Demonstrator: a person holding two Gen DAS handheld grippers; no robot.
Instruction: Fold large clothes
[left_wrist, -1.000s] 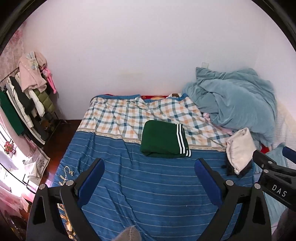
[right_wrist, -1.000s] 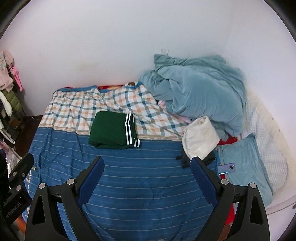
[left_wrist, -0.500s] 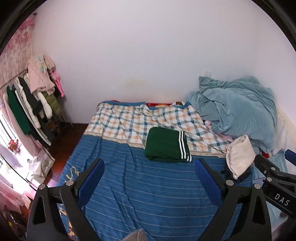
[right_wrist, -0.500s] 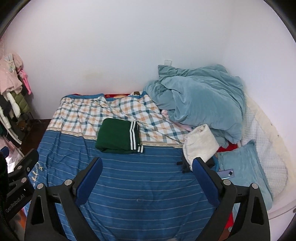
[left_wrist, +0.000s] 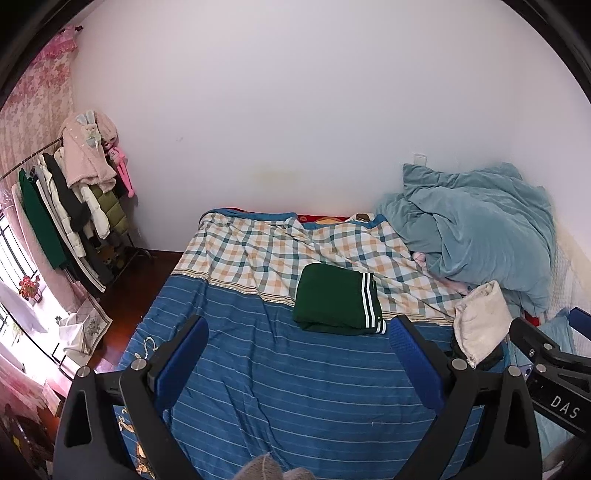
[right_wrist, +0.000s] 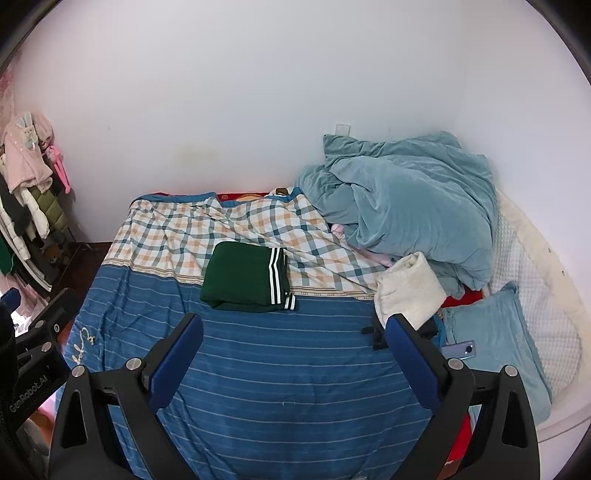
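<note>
We've got both grippers held above the near edge of the bed (left_wrist: 295, 387), looking toward the far wall. Left gripper (left_wrist: 297, 350): jaws apart, nothing between them. Right gripper (right_wrist: 293, 347): jaws apart too, empty. Neither touches any fabric.

Green garment (left_wrist: 338, 300) is folded into a compact rectangle, white stripes along its right side. It lies flat around the middle of the bed, straddling the line where the plaid sheet (left_wrist: 266, 254) meets the blue striped sheet (left_wrist: 303, 391). In the right wrist view the same green garment (right_wrist: 245, 277) sits left of centre, well apart from both grippers.

Toward the far right corner of the bed we see a bunched teal blanket (left_wrist: 476, 229) piled against the wall. A cream cloth bundle (left_wrist: 480, 317) sits just in front of it, near the right edge, with something dark under its near end; we can't tell what that is. The right wrist view shows a teal pillow (right_wrist: 495, 332) at the right edge with a phone (right_wrist: 458, 350) lying on its left side.

Off the left edge of the bed, a clothes rack (left_wrist: 66, 206) stands against the wall, loaded with coats.

The right gripper's body shows at the left wrist view's right margin.
</note>
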